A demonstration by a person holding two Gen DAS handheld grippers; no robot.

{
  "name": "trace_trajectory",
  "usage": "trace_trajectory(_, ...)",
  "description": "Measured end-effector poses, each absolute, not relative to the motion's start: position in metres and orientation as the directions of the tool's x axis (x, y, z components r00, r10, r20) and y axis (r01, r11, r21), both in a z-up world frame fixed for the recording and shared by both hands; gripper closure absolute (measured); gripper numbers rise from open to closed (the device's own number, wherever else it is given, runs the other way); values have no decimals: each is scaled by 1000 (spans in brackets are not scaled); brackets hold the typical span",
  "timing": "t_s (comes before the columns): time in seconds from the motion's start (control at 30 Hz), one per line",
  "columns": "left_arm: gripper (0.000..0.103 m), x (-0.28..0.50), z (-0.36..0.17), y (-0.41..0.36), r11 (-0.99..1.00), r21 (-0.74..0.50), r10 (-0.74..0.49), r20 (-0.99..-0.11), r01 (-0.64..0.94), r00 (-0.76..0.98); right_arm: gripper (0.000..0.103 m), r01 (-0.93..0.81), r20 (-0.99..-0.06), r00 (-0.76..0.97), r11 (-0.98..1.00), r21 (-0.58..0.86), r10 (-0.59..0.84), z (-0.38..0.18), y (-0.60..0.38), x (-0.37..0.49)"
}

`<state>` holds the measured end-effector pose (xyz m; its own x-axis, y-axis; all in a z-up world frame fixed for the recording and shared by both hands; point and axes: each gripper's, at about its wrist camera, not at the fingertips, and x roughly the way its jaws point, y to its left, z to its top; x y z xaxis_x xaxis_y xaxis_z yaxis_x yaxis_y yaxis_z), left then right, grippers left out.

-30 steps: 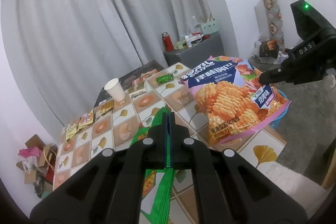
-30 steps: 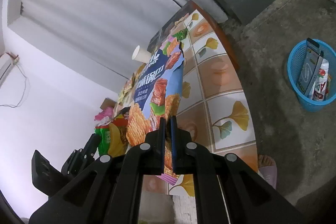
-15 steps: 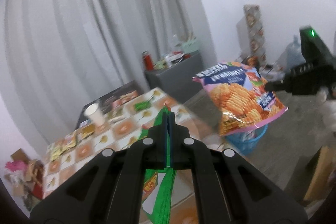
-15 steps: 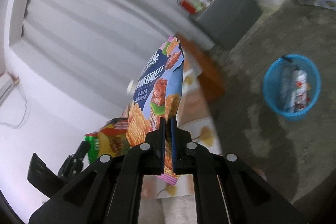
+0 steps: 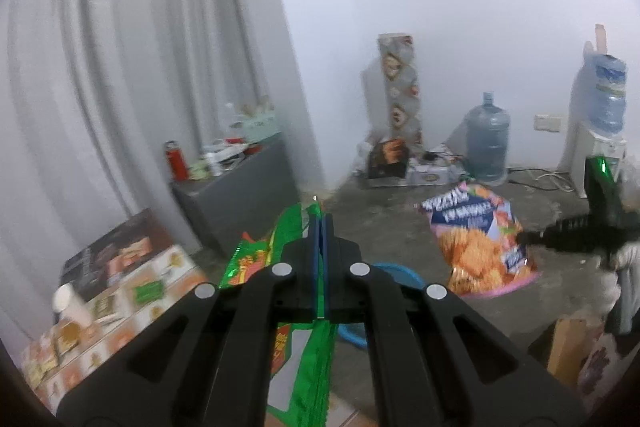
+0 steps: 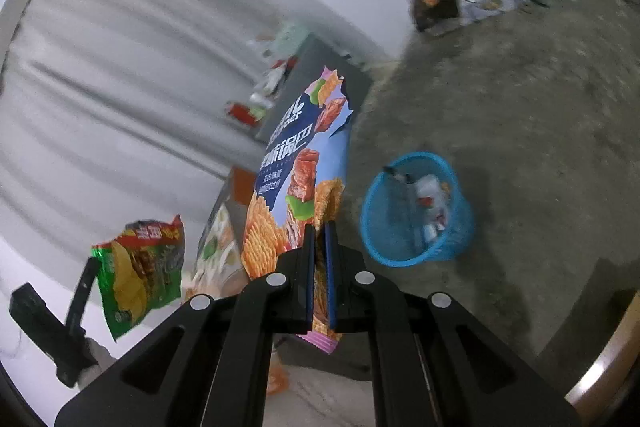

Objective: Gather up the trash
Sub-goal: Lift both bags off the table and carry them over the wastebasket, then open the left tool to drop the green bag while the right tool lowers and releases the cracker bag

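Two snack bags are in the air at once: the left claw (image 5: 320, 227) is clamped on a green chip bag (image 6: 140, 267), and the right claw (image 6: 318, 239) is pinched on the lower edge of a blue-and-orange cracker bag (image 6: 296, 179). This looks like the carry step, with both bags off the table (image 5: 120, 291) and headed for the blue basket (image 6: 416, 215) on the concrete floor (image 6: 520, 147). The basket already holds a few wrappers but seems to have room. Next, I judge, each claw must come over the basket's rim before letting go, since the bags are wide and light and could catch the edge. The floor around the basket is open; the table corner stands near its left side.
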<state>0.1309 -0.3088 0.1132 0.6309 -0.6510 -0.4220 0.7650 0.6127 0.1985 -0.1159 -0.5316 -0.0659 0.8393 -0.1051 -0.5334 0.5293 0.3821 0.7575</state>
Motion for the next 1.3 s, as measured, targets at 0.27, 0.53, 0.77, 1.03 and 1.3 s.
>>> trace_trajectory(0.27, 103, 203, 84, -388, 567, -79, -726, -519, 820, 452, 98, 579, -576, 811, 280, 766, -100, -114, -556, -129)
trace_trajectory(0.53, 103, 296, -11, -430, 624, -444, -711, -665, 643, 230, 98, 608, -606, 790, 234, 758, -92, -138, -566, -137)
trace_trajectory(0.77, 103, 336, -94, -442, 655, -626, -722, -684, 424, 104, 98, 627, -623, 777, 199, 753, -92, -151, -576, -142)
trace_trajectory(1.03, 103, 367, -178, -436, 724, -684, -689, -720, 89, 76, 98, 646, -642, 762, 171, 744, -85, -160, -576, -142)
trace_trajectory(1.3, 103, 384, -200, -435, 629, -771, -753, -635, -96, 169, 98, 665, -662, 745, 152, 731, -81, -166, -574, -141)
